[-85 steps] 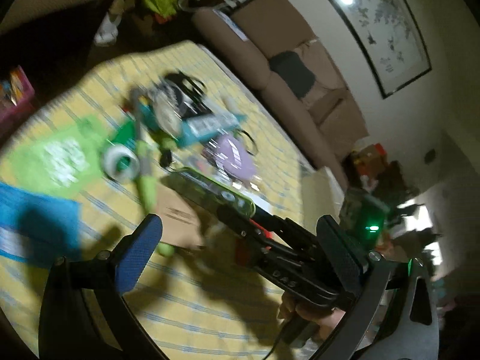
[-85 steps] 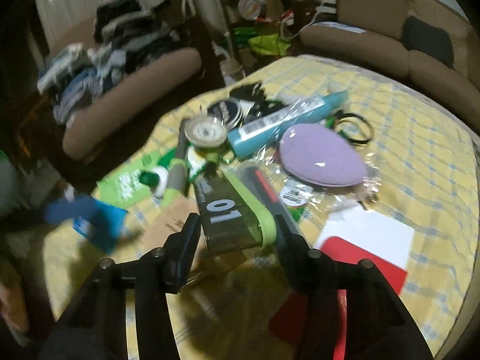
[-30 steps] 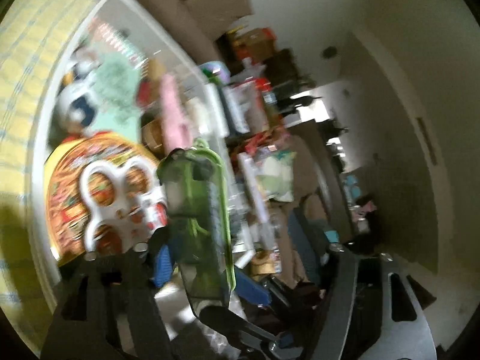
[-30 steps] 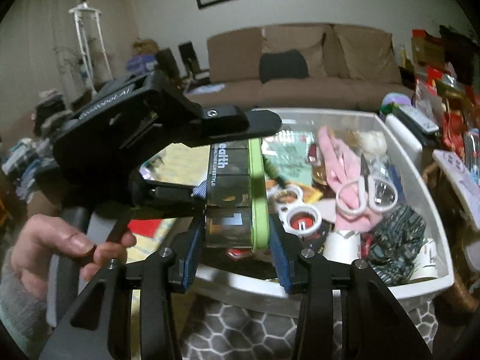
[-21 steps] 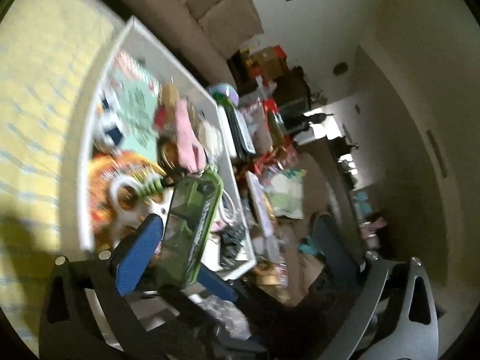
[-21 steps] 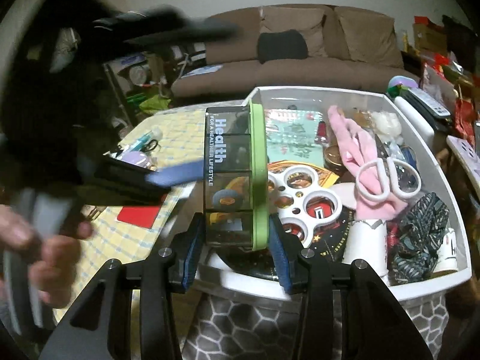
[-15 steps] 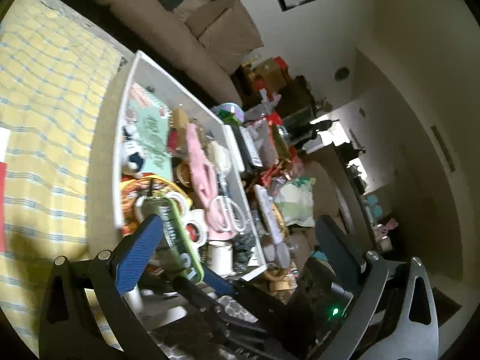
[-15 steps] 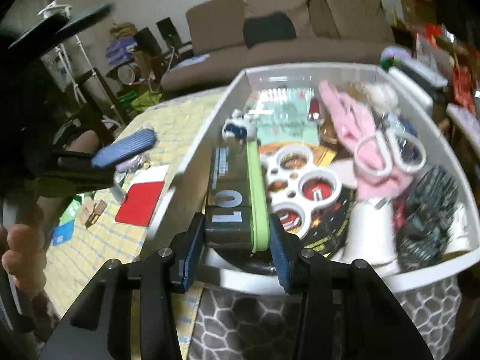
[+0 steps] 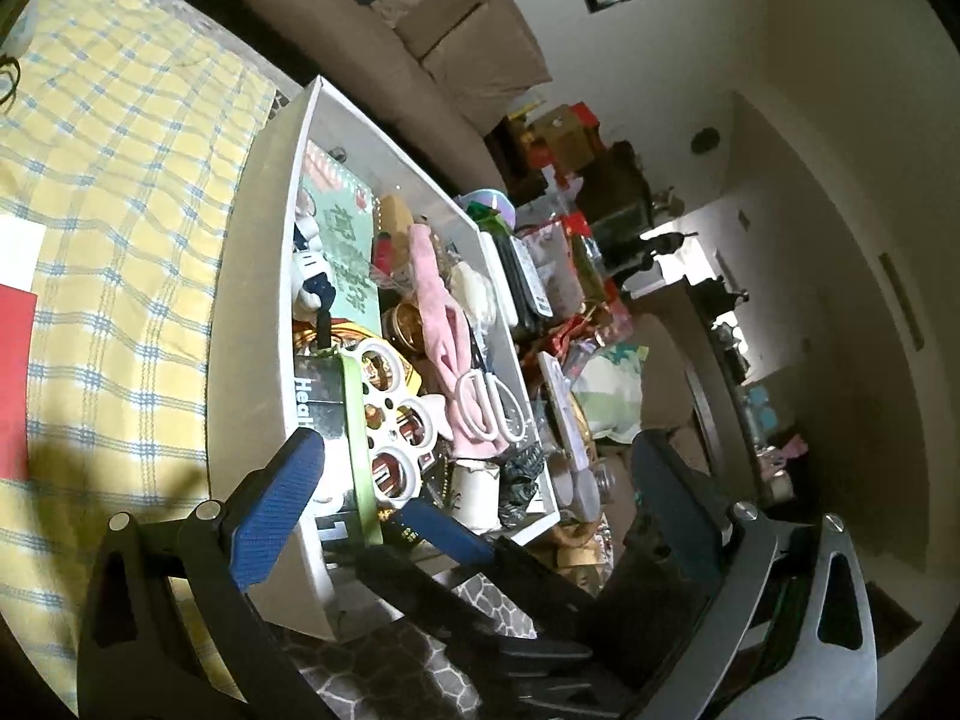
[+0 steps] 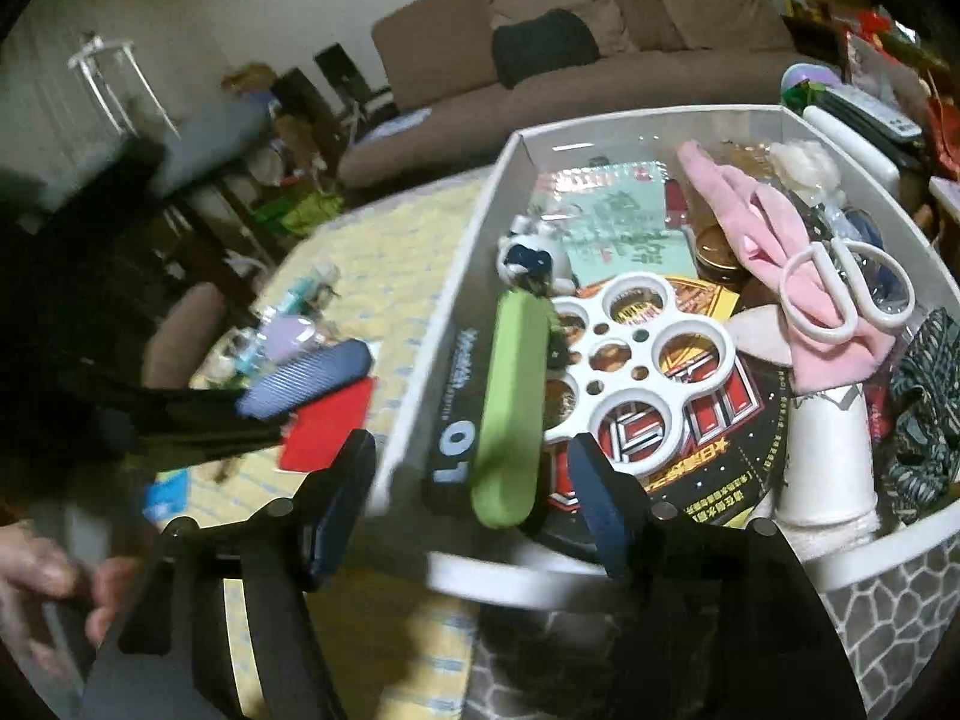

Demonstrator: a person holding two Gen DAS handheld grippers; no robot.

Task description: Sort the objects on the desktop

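Note:
The dark pill box with a green lid [image 10: 504, 414] lies tilted inside the white bin [image 10: 474, 240], against its near left wall and on top of the bin's contents. My right gripper [image 10: 468, 468] hovers just over the bin's near rim. Its jaws are opening around the box, with a gap showing on both sides and neither pad pressing on it. In the left wrist view the same pill box [image 9: 336, 414] sits in the bin [image 9: 252, 300], just ahead of my left gripper [image 9: 474, 450]. That gripper stands wide open and holds nothing.
The bin holds white scissors [image 10: 840, 294] on a pink cloth [image 10: 756, 222], a white ring tray [image 10: 642, 360], a white cup [image 10: 828, 456] and a patterned cloth. A red card [image 10: 330, 426] and small items lie on the yellow checked tablecloth [image 9: 120, 150]. A brown sofa stands behind.
The right jaws have spread and the pill box has dropped from between them into the bin. The left gripper opened, let go of the box and drew back from it.

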